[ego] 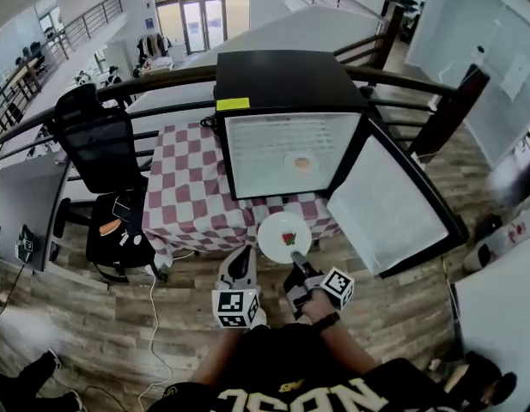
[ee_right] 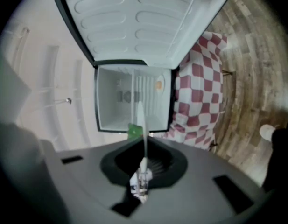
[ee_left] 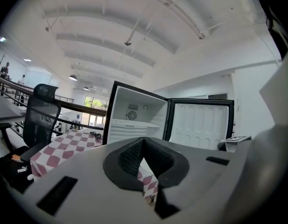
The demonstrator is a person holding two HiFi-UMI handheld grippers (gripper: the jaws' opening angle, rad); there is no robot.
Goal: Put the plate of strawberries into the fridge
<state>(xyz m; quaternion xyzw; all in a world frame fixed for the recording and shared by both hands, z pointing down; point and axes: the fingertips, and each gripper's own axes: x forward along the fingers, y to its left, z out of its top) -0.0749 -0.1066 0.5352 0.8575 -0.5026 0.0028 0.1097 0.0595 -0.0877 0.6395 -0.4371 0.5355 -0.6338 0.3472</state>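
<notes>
Two grippers sit low in the head view, in front of the open fridge (ego: pixel 286 154). Your right gripper (ego: pixel 295 259) has its jaws closed down to a narrow slit on the near rim of the white plate (ego: pixel 277 230), and the right gripper view shows that plate (ee_right: pixel 143 125) edge-on as a thin pale line running out from between the jaws. The strawberries (ego: pixel 289 239) lie on the plate, which hangs in the air just before the fridge and above the wooden floor (ego: pixel 118 333). Your left gripper (ego: pixel 242 257) is just beside the plate, apart from it, with its jaws drawn together on nothing. The fridge door (ego: pixel 389 202) stands swung out to the right. A small orange thing (ego: pixel 301 163) rests inside the fridge. The fridge stands on the table (ego: pixel 189 197), which has a red-and-white checked cloth. A black chair (ego: pixel 100 144) stands to the left of the table.
</notes>
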